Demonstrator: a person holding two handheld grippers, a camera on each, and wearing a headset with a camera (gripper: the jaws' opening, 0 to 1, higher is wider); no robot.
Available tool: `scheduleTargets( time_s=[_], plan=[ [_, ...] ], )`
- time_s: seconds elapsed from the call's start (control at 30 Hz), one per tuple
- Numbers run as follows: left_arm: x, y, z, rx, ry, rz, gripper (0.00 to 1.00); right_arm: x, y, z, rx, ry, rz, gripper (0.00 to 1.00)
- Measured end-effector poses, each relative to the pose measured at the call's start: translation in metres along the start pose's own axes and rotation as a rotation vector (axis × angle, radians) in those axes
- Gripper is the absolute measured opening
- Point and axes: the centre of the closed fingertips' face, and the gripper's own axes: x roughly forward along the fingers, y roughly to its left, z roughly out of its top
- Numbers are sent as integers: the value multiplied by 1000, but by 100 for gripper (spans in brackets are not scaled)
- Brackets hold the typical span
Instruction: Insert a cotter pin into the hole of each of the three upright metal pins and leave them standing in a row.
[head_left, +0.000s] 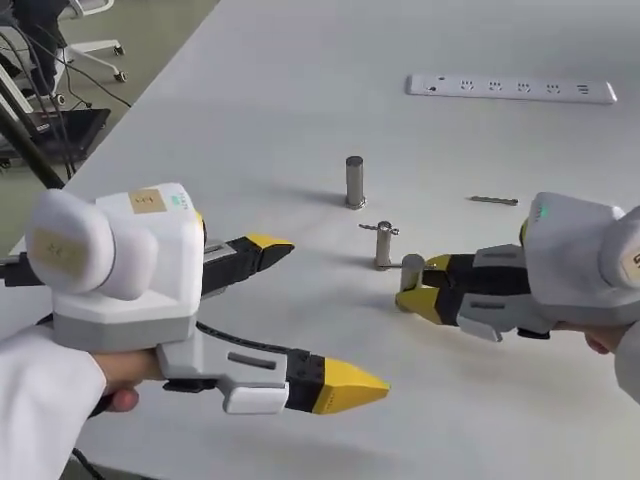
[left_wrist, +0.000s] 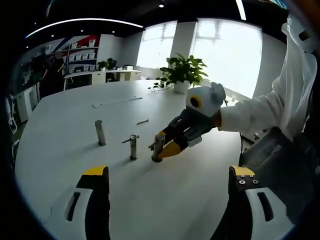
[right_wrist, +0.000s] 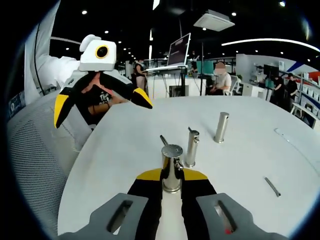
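White counter (head_left: 300, 80): my right gripper (head_left: 421, 283) is clamped on the end pin (head_left: 411, 268), just beside the middle pin (head_left: 383, 247); my left gripper (head_left: 335, 312) hangs near it, jaws wide apart.

Bright even light; window glare in left gripper view; soft shadows; fisheye-bent edges.

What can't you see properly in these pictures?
- Head view: the right gripper hides the base of the near pin, and the pin is too small to tell whether anything is pushed through it.
- Head view: the far pin is too small to show its hole.
- Head view: the loose cotter pin is too small to show its shape.
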Motion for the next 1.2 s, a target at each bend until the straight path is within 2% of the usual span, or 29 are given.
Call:
scheduleTargets(
  time_s=[0.13,0.27,0.33,0.5,0.63,0.83,1.2],
  plan=[
    [1,0,1,2,13,8,99,-8,-17,-1,1,-6,-39,8],
    [2,0,6,1,8,16,99,-15,-32,-2,-10,-12,-80,8],
    [3,0,8,3,10,19,99,-18,-41,-5,12,-26,-98,8],
    [5,-2,9,-8,8,19,99,-26,-49,-11,32,-34,-134,8],
    [6,-4,12,-34,-7,17,99,-27,-51,-16,27,-39,-135,8],
    [7,-7,9,-23,22,11,99,-26,-52,-20,47,-56,-137,8],
    [10,-6,9,-25,32,10,99,-22,-49,-19,76,-94,-128,8]
  ],
)
